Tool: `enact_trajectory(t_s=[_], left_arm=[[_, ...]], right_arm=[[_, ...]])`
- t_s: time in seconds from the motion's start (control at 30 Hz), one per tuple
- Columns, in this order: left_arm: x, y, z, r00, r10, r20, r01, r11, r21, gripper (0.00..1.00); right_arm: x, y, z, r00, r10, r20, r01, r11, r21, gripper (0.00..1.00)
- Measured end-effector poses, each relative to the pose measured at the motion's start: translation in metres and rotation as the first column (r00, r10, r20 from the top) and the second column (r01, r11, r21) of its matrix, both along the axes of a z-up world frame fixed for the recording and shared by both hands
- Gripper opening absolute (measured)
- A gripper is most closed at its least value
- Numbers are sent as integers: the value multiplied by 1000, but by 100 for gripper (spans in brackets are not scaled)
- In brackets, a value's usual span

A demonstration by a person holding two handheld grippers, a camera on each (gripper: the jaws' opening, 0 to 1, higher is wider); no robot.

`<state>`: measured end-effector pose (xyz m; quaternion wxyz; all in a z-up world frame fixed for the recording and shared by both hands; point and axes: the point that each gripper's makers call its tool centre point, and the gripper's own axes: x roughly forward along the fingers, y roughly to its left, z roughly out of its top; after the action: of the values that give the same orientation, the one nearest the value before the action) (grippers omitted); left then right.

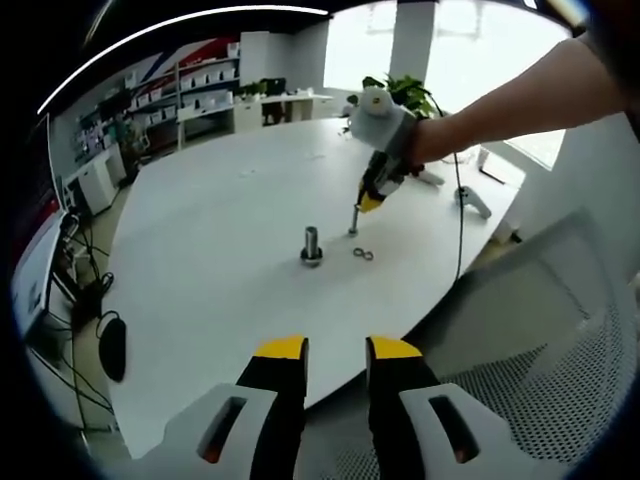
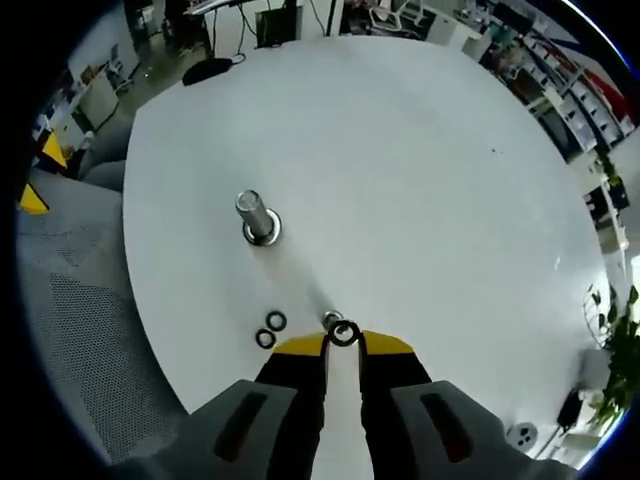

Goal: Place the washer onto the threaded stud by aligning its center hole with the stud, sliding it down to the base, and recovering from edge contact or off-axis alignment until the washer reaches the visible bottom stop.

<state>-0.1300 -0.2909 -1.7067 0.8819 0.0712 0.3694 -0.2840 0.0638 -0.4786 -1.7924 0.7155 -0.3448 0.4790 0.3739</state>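
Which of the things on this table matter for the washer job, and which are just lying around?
For the job:
- threaded stud
- washer held in the right gripper

Lying about:
- two spare washers on the white table
- potted plant
- mesh chair

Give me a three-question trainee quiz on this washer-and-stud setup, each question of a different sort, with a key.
1. True or false: a washer already sits around the stud on the white table.
2. Multiple choice: what does the right gripper hold at its tips? A) a screw B) a washer C) nothing
3. Short answer: how many loose washers lie on the table beside the right gripper?

Key
1. False: the stud stands bare, apart from every washer.
2. B: the jaws are shut on a dark ring. The left gripper is open and holds nothing.
3. Two, lying close together on the table.
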Motion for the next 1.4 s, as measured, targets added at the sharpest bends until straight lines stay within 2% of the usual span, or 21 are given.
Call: enact_trajectory(t_s=[0.5, 0.57, 0.8, 1.03, 1.3, 1.4], left_arm=[[1, 0, -1, 1000, -3, -1, 3, 1000, -1, 20], [0, -1, 0, 1000, -3, -2, 3, 1000, -1, 20], [1, 1, -1, 1000, 5, -5, -5, 1000, 0, 20], [1, 2, -2, 1000, 10, -12, -10, 1000, 1, 20], [1, 2, -3, 1000, 9, -14, -9, 1000, 3, 20], [1, 4, -4, 1000, 21, -19, -20, 1000, 4, 20]], right_arm=[[0, 5, -4, 999, 30, -17, -30, 999, -13, 13], [-2, 3, -7, 999, 52, -15, -52, 998, -31, 13], [0, 8, -20, 999, 27, -41, -28, 999, -22, 13], [-2, 10, -40, 997, 32, -67, -34, 999, -29, 13], [-4, 7, -49, 996, 29, -88, -33, 999, -41, 13], [-4, 4, -52, 995, 33, -89, -38, 998, -53, 10]])
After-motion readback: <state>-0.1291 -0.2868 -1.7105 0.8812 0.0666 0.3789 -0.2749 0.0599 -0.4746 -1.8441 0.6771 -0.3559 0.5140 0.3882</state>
